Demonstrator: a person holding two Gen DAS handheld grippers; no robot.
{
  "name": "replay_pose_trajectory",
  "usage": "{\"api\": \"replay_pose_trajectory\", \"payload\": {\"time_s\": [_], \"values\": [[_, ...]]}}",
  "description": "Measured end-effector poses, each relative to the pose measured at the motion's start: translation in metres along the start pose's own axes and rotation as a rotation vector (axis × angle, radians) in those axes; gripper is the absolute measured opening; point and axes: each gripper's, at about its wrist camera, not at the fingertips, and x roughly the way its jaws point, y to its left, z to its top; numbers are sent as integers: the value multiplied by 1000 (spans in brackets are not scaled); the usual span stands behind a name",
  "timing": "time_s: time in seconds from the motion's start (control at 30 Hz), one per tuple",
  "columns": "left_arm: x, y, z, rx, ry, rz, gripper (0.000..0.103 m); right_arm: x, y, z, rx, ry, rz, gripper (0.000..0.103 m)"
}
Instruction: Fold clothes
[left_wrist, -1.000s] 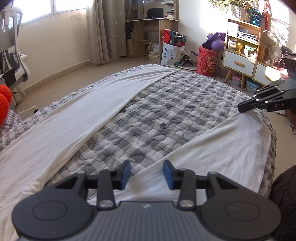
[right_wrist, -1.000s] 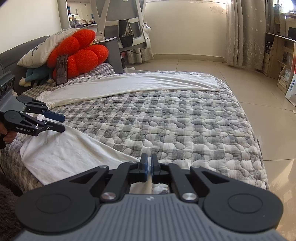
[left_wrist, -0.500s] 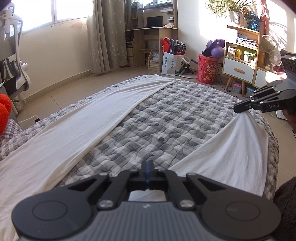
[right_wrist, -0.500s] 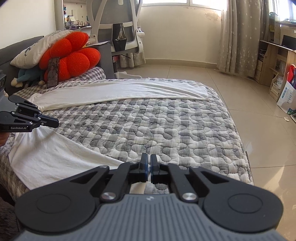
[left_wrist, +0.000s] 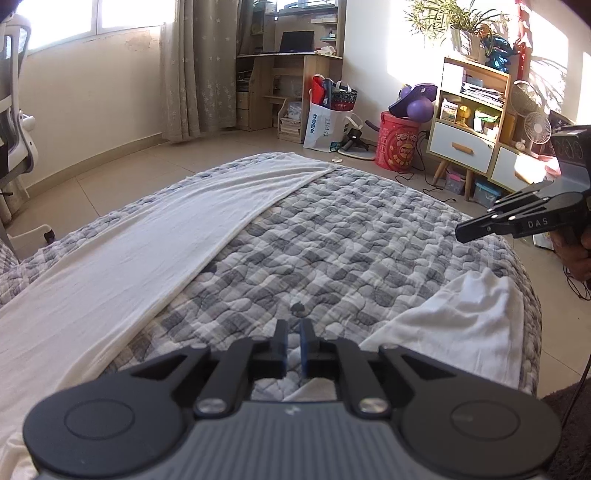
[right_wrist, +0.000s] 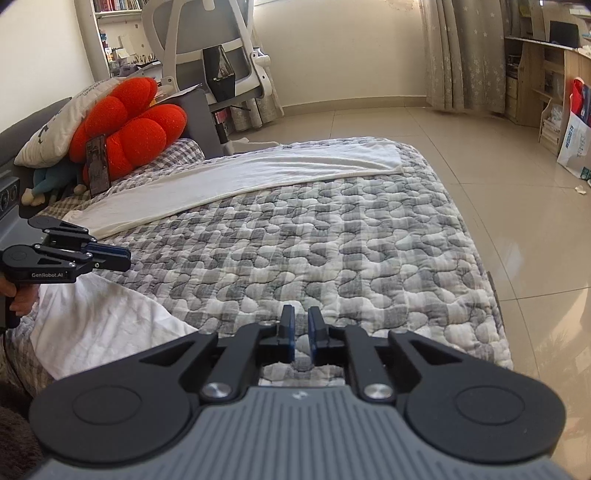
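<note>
Both tongs are letting go: the left gripper has its blue pads a slit apart and widening, nothing between them, and the right gripper is parting likewise over bare quilt. Just beyond, the white garment lies slumped at about four o'clock of the left tongs, its near edge bunched on the grey checked quilt; whether a fold is trapped beneath I cannot quite tell. Farther off, at ten o'clock, a long cream cloth runs along the bed's far side. Risks, as I judge them: the rumpled heap sets creases into the fold, or slides off the bed edge if tugged from one corner only.
</note>
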Motion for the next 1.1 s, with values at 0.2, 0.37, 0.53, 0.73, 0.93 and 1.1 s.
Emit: {"api": "replay_pose_trajectory", "payload": {"time_s": [0.2, 0.37, 0.53, 0.73, 0.93, 1.1], "values": [[-8, 6, -3, -17, -2, -58, 43, -2, 6, -6, 4, 15, 72, 39], [-9, 0, -11, 13, 26, -86, 44, 1, 21, -11, -85, 42, 72, 39], [-8, -6, -22, 43, 39, -68, 44, 4, 37, -22, -192, 41, 37, 38], [-8, -9, -22, -8, 15, -47, 4, 4, 52, -25, -253, 41, 33, 6], [-1, -17, -14, -6, -7, -23, 2, 0, 44, -16, -230, 0, -48, 5], [11, -27, 3, 3, -39, -23, 2, -5, 25, -4, -211, -29, -113, 5]]}}
